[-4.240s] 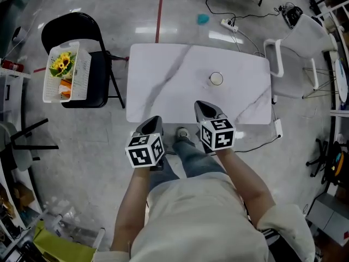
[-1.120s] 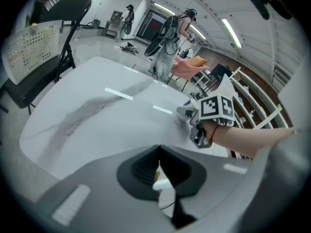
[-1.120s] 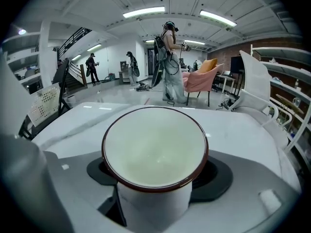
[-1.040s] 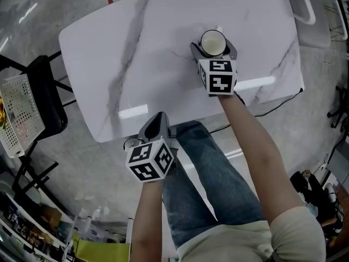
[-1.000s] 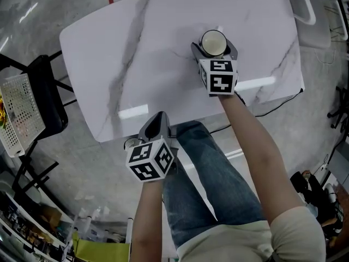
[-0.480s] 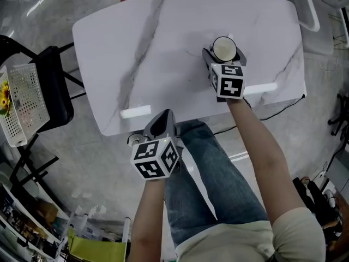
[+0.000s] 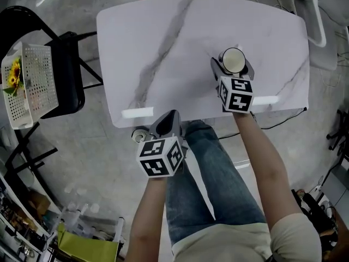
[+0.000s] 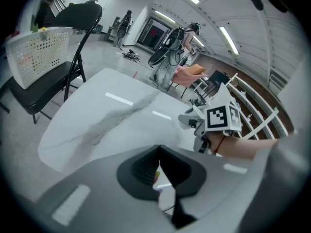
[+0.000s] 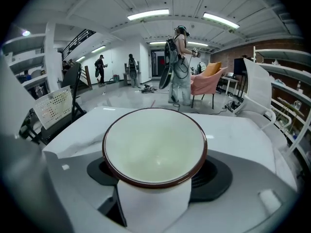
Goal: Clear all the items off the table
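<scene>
A white cup (image 7: 233, 59) with a brown rim stands over the right half of the white marble table (image 7: 163, 48). My right gripper (image 7: 232, 65) is shut on it, one jaw on either side of its body. In the right gripper view the empty cup (image 9: 154, 147) fills the space between the jaws of that gripper (image 9: 154, 178). My left gripper (image 7: 171, 115) is shut on nothing and hangs just off the table's near edge. In the left gripper view its jaws meet at the left gripper (image 8: 159, 165), with the right gripper (image 8: 195, 126) beyond.
A white basket (image 7: 27, 83) with yellow flowers rests on a black folding chair (image 7: 68, 70) left of the table. A white chair (image 7: 313, 21) stands at the table's far right corner. The person's legs are under the near edge.
Four seconds ago the cup stood free and both grippers hung at the near edge. Over the last second the right gripper has kept its hold on the cup, and both hands have drifted slightly.
</scene>
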`<state>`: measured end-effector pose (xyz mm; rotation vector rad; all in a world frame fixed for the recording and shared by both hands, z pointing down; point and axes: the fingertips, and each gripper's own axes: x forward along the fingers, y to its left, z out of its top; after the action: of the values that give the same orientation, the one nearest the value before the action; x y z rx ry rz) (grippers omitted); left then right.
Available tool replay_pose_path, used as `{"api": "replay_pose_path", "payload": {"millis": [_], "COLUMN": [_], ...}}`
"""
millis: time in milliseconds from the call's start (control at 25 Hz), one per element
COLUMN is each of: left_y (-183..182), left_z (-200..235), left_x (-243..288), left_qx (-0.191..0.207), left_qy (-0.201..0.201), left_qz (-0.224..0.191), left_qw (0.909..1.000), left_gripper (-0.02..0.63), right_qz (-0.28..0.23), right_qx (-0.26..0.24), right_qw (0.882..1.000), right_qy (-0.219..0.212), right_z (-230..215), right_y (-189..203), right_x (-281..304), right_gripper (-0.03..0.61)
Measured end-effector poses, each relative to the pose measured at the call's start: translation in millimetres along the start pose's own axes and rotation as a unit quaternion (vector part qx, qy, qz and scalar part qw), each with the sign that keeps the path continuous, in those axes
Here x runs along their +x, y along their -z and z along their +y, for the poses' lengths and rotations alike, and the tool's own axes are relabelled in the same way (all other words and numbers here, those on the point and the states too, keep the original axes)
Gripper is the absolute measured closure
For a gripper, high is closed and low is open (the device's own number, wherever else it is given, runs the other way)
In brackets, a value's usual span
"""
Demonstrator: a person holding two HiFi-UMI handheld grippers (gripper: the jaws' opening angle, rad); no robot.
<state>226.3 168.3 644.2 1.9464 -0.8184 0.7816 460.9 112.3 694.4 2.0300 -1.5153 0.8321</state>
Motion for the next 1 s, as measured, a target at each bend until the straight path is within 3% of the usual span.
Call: {"api": "replay_pose_path", "payload": {"millis": [360, 680, 1000], "left_y": [-15, -31, -50], "left_z": [46, 106, 149], "left_x": [-47, -89, -116], "left_qx": [-0.002, -0.029, -0.044], "left_qy": [-0.01, -0.025, -0.031], "left_qz": [-0.016, -0.035, -0.056], "left_qw": [0.9998, 0.9987, 0.997], "left_gripper": [0.604, 0.604, 0.605], "right_qz": [-0.041, -0.055, -0.068], "right_qx": [-0.002, -0.038, -0.062], "right_qw": [0.999, 0.994, 0.988], "right_qy": [-0.036, -0.087, -0.121], "right_z": [81, 180, 249], "right_y": [-37, -65, -92], "right_x": [-29, -48, -48], "right_gripper": [0.187, 0.187, 0.187]}}
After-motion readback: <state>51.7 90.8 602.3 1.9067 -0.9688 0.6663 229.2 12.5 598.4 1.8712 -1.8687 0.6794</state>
